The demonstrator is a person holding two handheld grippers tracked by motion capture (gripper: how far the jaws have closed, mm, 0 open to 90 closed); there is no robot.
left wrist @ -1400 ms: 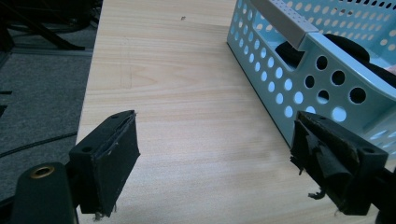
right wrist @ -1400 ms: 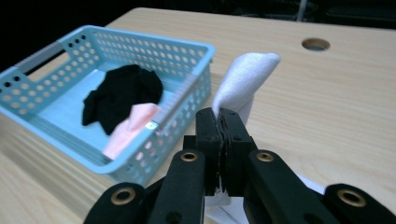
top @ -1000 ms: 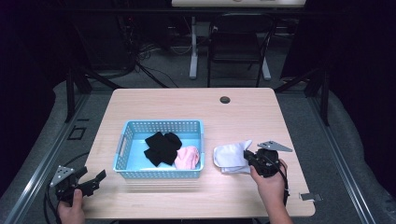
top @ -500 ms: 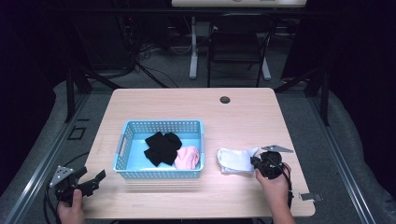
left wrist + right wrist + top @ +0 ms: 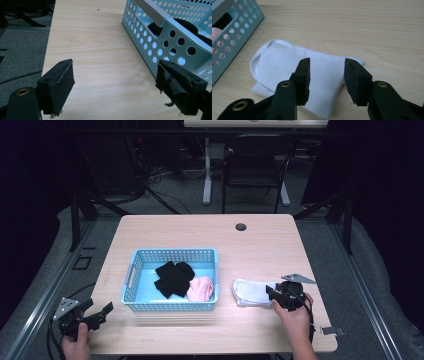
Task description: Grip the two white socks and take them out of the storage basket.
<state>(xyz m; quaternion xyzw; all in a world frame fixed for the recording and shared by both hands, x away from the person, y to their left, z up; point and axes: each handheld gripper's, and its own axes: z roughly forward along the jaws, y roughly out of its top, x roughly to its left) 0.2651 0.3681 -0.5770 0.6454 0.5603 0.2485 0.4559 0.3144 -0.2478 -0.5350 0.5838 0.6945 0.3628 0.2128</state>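
My right tool [image 5: 326,78], jaws parted and holding nothing, sits over the near end of the white sock [image 5: 294,72] lying flat on the desk [image 5: 260,240], its length running leftward toward the blue basket [image 5: 172,306].

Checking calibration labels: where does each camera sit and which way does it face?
High view: above the person's side, facing forward and down on the table; both hands, left gripper, right gripper.
Left gripper view: along open jaws toward the blue basket.
Right gripper view: along open jaws over the white sock.
Shared: all show the basket.
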